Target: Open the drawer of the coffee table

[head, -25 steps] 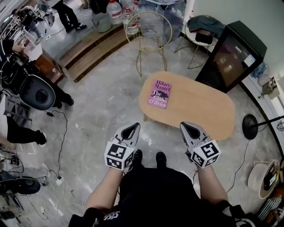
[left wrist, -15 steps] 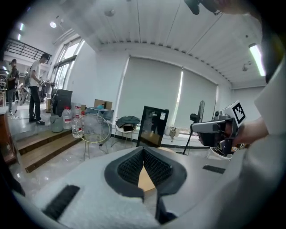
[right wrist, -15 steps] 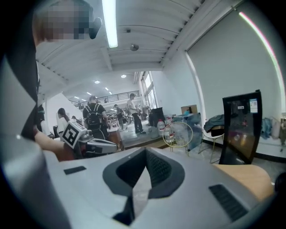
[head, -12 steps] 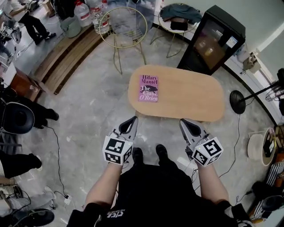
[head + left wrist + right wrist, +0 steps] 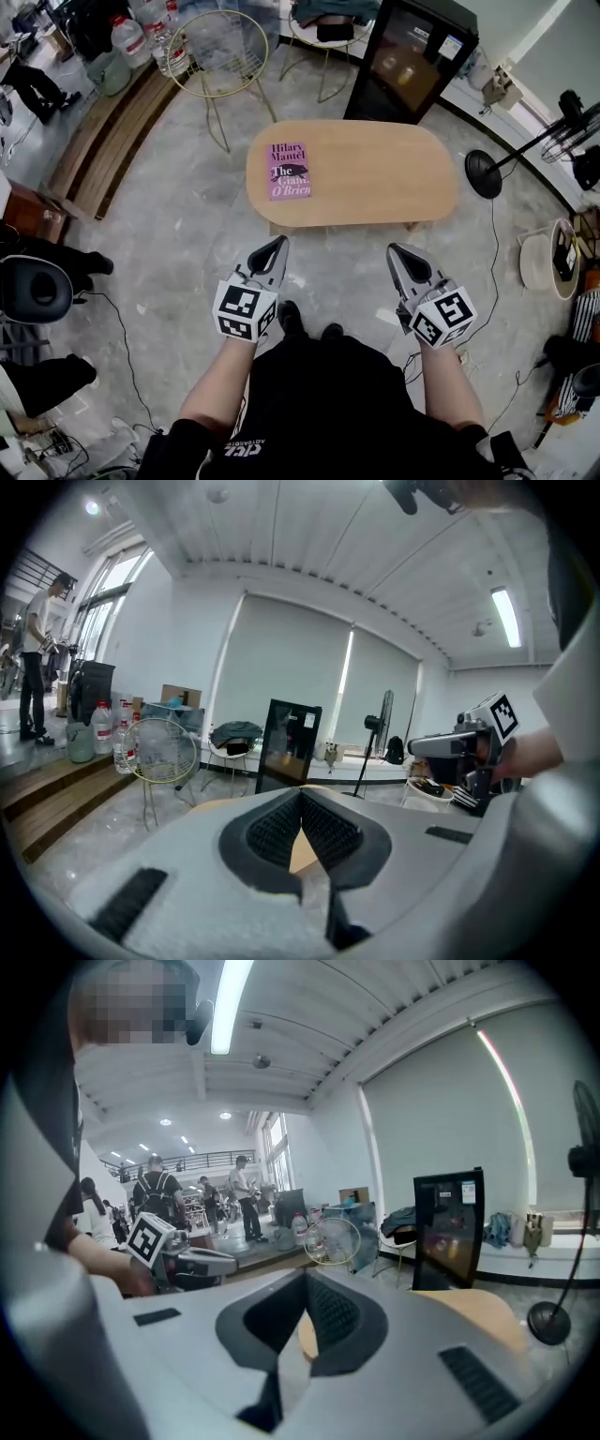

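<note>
The biggest risk is that I go in blind. I cannot see the drawer in any view: from above, only the top of the coffee table (image 5: 375, 173) shows, and its near edge hides whatever sits under the overhang. If I guess the wrong side, the fingers could knock the edge or scrape underneath.

The left gripper (image 5: 277, 243) and right gripper (image 5: 395, 249) both hover short of the near edge, well apart from each other. Each has its fingers pressed together on nothing, so they must part before they can take a pull. If they part late, they would only push at the front.

The table looks light, so a hard tug could drag it toward me and slide the book (image 5: 289, 171) lying at its left end. A cable (image 5: 494, 246) trails across the floor on the right, near enough to catch a foot.

The surface is an oval of pale wood, bare except for the book. Beyond it stand a wire chair (image 5: 208, 42) and a black cabinet (image 5: 408, 56), with a fan stand (image 5: 483, 173) at the right and water bottles (image 5: 127, 33) at the far left.
</note>
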Tool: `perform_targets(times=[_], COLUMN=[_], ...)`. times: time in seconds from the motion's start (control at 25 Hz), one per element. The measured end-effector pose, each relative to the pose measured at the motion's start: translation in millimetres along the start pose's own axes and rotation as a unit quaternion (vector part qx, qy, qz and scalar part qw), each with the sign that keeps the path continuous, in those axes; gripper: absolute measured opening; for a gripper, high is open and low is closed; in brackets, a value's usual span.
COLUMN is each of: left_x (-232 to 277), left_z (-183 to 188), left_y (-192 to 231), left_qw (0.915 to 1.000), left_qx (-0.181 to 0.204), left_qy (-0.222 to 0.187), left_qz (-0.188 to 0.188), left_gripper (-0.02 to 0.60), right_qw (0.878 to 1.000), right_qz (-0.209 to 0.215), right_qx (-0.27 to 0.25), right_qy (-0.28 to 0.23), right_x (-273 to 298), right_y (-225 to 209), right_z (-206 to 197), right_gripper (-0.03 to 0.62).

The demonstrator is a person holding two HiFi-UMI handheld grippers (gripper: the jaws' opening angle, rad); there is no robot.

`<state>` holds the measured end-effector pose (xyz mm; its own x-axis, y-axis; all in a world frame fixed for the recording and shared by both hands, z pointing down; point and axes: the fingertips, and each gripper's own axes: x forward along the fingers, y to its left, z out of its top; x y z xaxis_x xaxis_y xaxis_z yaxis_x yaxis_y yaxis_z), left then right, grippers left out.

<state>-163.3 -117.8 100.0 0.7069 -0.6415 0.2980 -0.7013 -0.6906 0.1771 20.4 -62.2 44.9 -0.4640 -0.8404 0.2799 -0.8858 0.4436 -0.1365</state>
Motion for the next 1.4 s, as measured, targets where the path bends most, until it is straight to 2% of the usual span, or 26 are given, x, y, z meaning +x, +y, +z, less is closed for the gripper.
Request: perform_targets(times=[0.12, 0.28, 0.48, 0.76, 0.92, 1.2, 1.4], left_x=[2, 14, 14, 31, 47, 72, 85], left_z=[0, -6, -11, -36, -53, -70, -81], left_y=[-26, -55, -74, -94, -93, -57, -31], left_qw=[0.9998, 0.9997, 0.9992, 0.9994, 0.9991, 0.9983, 0.997], left_qx=[0.015, 0.015, 0.002, -0.016, -0.021, -0.024, -0.035], left_qy=[0.008, 0.021, 0.021, 0.024, 0.036, 0.052, 0.068], left_qz=[-0.012, 0.0, 0.033, 0.021, 0.009, 0.006, -0.012], left_gripper=[0.002, 0.002, 0.002, 0.002, 0.002, 0.002, 0.002], right_qw=[1.0, 0.999, 0.999, 0.998, 0.998, 0.996, 0.995], right_qz=[0.003, 0.015, 0.024, 0.012, 0.012, -0.024, -0.012], right_qx=[0.011, 0.021, 0.035, 0.05, 0.047, 0.052, 0.05], right_qy=[-0.013, -0.02, 0.01, 0.035, 0.05, 0.069, 0.089], right_x=[-14, -38, -67, -78, -71, -33, 1], right_y=[-8, -21, -29, -53, -60, -104, -96], right_z=[-5, -18, -66, -109, -121, -140, -140], right_gripper=[0.006, 0.006, 0.006, 0.006, 0.014, 0.029, 0.031])
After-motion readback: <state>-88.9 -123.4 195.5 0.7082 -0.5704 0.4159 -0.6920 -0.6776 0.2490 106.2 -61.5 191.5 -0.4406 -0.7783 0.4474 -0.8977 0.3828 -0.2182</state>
